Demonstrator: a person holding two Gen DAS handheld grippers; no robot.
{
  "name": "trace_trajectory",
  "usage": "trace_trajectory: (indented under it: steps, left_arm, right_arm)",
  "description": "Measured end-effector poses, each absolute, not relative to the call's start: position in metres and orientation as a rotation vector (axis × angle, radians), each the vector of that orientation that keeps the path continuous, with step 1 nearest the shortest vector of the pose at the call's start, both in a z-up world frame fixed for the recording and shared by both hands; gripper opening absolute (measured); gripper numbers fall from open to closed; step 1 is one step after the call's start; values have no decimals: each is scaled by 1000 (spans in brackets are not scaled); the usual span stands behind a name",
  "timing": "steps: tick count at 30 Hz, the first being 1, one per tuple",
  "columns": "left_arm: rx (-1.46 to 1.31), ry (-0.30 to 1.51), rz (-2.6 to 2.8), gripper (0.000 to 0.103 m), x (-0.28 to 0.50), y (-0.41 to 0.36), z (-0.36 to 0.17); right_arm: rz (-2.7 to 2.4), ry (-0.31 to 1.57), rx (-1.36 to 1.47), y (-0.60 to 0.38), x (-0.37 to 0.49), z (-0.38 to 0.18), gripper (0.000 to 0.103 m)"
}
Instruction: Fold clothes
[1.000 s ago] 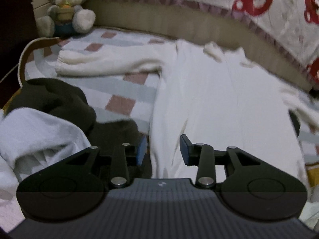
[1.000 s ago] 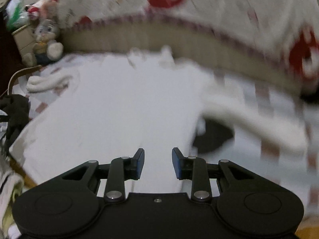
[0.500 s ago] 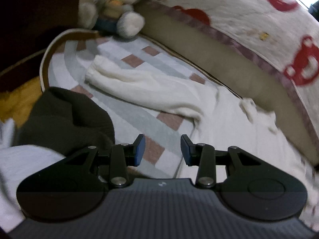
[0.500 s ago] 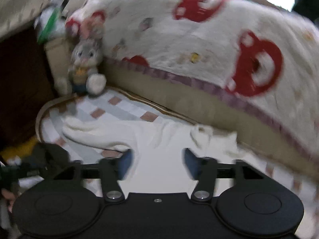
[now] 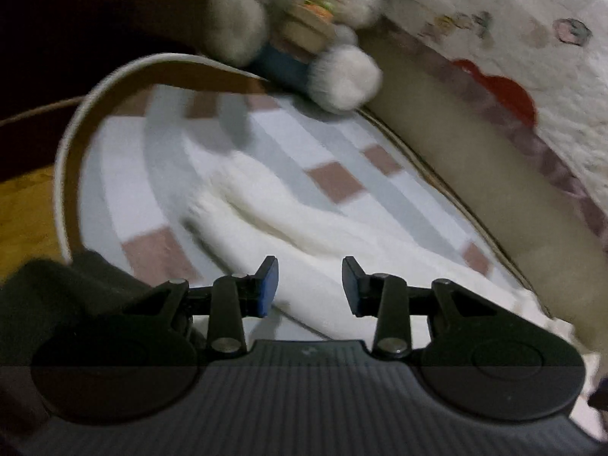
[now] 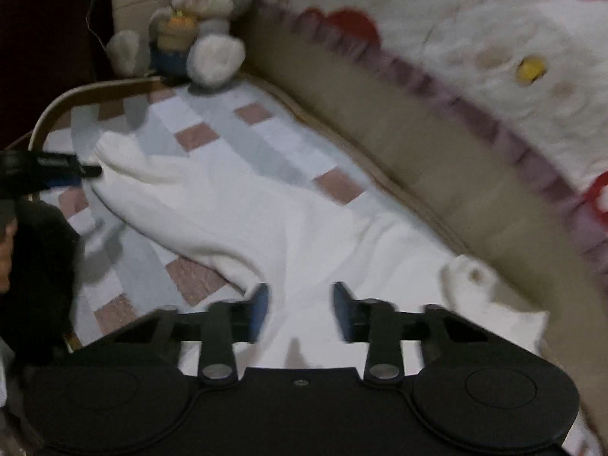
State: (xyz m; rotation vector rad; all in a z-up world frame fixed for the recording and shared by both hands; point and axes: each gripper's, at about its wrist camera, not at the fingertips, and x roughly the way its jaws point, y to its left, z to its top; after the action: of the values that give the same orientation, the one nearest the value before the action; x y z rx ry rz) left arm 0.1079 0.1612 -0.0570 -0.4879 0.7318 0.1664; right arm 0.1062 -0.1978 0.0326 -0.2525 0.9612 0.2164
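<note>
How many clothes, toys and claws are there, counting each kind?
White clothes: 1, the white top
Dark clothes: 1, the dark garment
Toys: 1, the plush bunny
Claws: 2, the left claw and the right claw, both open
Total: 5

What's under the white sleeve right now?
The white sleeve lies on the checked bedcover; grey, white and pink squares show around it. Whatever is directly beneath the sleeve is covered.

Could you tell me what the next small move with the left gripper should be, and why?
Probably ease the left gripper forward and close on the sleeve near its cuff. Its jaws are open and empty, the white sleeve lies stretched out flat on the checked sheet straight ahead, unfolded.
</note>
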Motion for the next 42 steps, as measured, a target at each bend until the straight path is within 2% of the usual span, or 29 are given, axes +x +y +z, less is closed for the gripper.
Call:
trace_trajectory:
  steps: [1, 4, 8, 10, 14, 17, 19, 20, 21, 22, 26, 28, 34, 42]
  left_arm:
    - [-506, 726, 187, 35, 107, 174, -66]
    - [-632, 765, 241, 35, 120, 203, -86]
    - [-532, 768, 346, 35, 138, 194, -93]
    - [-510, 767, 340, 36, 144, 190, -99]
    - [-466, 764, 326, 39, 158, 183, -111]
    - [-433, 761, 316, 47, 168, 177, -120]
    - [-412, 759, 310, 49, 175, 173, -126]
    - [-401, 758, 306, 47, 178, 171, -129]
    - [-390, 757, 303, 18, 181, 170, -131]
    - [-377, 750, 294, 4, 184, 168, -133]
    - [-142, 474, 287, 5, 169, 168, -79]
    - [-122, 405, 298, 5, 159, 176, -65]
    - [-244, 633, 344, 5, 187, 199, -125]
    - [-381, 641, 372, 5, 190, 216, -129]
  right_arm:
    - [254, 978, -242, -202, 106, 23, 17]
    - [347, 960, -258, -213, 102, -7, 9]
    - [337, 856, -395, -218, 94, -46, 10]
    - [343, 876, -404, -218, 94, -61, 10]
    - [409, 944, -283, -213, 105, -77, 12]
    - [475, 942, -285, -197, 108, -83, 15]
    - [483, 944, -231, -193, 111, -84, 16]
    - [481, 950, -187, -193, 113, -84, 17]
    - [475, 955, -152, -195, 114, -85, 18]
    - [469, 959, -108, -195, 115, -86, 18]
    - [430, 954, 0, -203, 118, -93, 20]
    - [387, 964, 6, -208, 116, -96, 20]
    - [286, 992, -17, -234, 112, -101, 25]
    - [283, 1036, 203, -255, 102, -96, 28]
